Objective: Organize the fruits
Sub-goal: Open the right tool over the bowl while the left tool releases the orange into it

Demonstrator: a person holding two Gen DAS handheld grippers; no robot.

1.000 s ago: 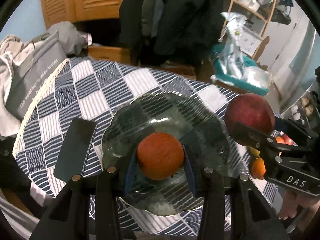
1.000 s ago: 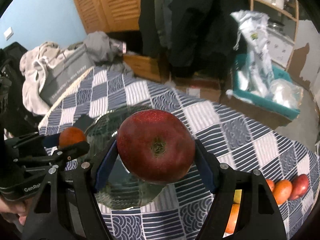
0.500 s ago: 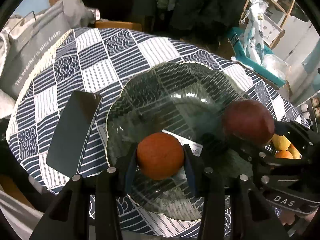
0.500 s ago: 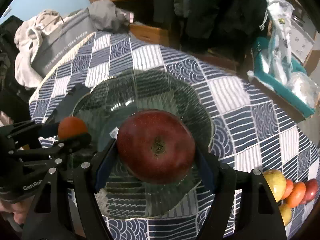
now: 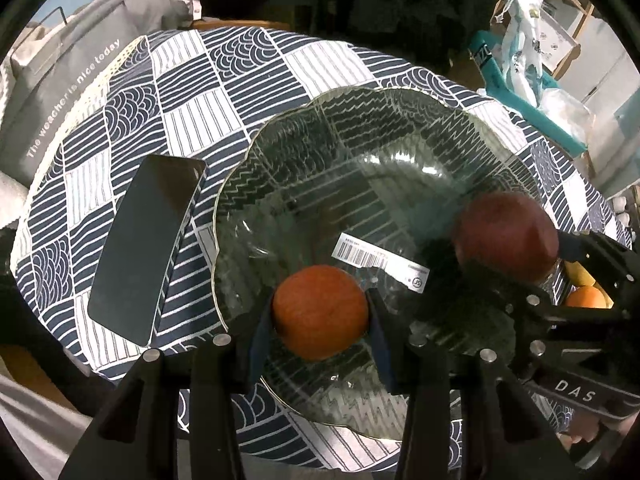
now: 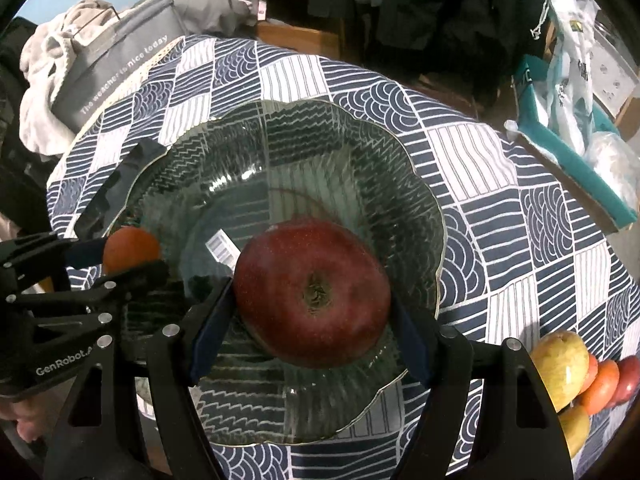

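Down close, the left gripper (image 5: 320,316) is clamped on a small orange fruit (image 5: 320,312), its blue pads pressed against both sides, and the fruit hangs over the near part of the glass bowl (image 5: 280,152). Beside it, the right gripper (image 6: 314,296) is closed around a dark red apple (image 6: 312,292), stem end facing the camera, above the same bowl. Whether either fruit touches the glass I cannot tell, since the fisheye view flattens the depth. A white barcode label (image 5: 380,258) shows on the bowl's bottom between the two fruits. The bowl is clear, ribbed and scallop-edged, and it sits on a round table under a navy and white patterned cloth (image 5: 240,80).

Just left of the bowl a dark phone (image 5: 146,248) lies flat on the cloth. At the table's right edge a small group of loose fruit (image 6: 560,364) waits: a yellow-green apple, orange ones and a red one.

Farther off, a grey bag printed with white words (image 5: 64,92) leans at the table's far left side, and a teal bin holding plastic bags (image 6: 576,92) stands on the floor to the right.
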